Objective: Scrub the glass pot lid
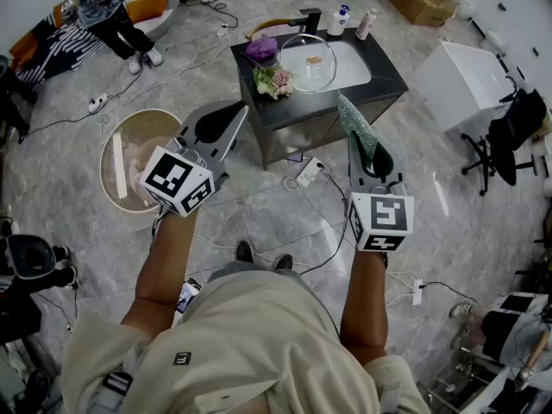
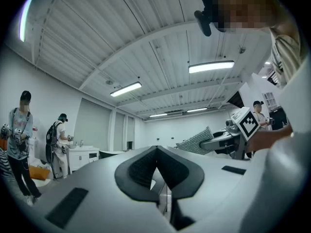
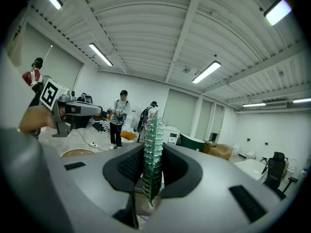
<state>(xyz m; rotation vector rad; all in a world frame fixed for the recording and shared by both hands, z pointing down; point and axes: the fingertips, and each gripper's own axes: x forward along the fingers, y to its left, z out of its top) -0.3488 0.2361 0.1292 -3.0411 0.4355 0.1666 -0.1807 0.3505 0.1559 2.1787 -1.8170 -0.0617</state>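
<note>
The glass pot lid (image 1: 304,52) is seen lying in the white basin (image 1: 352,69) set into a dark counter (image 1: 388,78), well apart from both grippers, which are held out over the grey floor in front of the cabinet. A black faucet (image 1: 308,17) and two bottles (image 1: 339,20) are placed along the far edge of the counter; a purple cloth (image 1: 261,48) and a bunch of flowers (image 1: 274,81) are set on its left end, beside the basin.

The left gripper (image 1: 226,121) is held with its jaws brought together and nothing between them; its dark pads (image 2: 138,169) are seen meeting at the tip. The right gripper (image 1: 371,155) is clamped on a green scrubbing cloth (image 1: 351,119). In the right gripper view the cloth (image 3: 153,144) is pinched edge-on between the pads (image 3: 124,166) and is seen standing up past the jaw tips, pointed toward the counter
</note>
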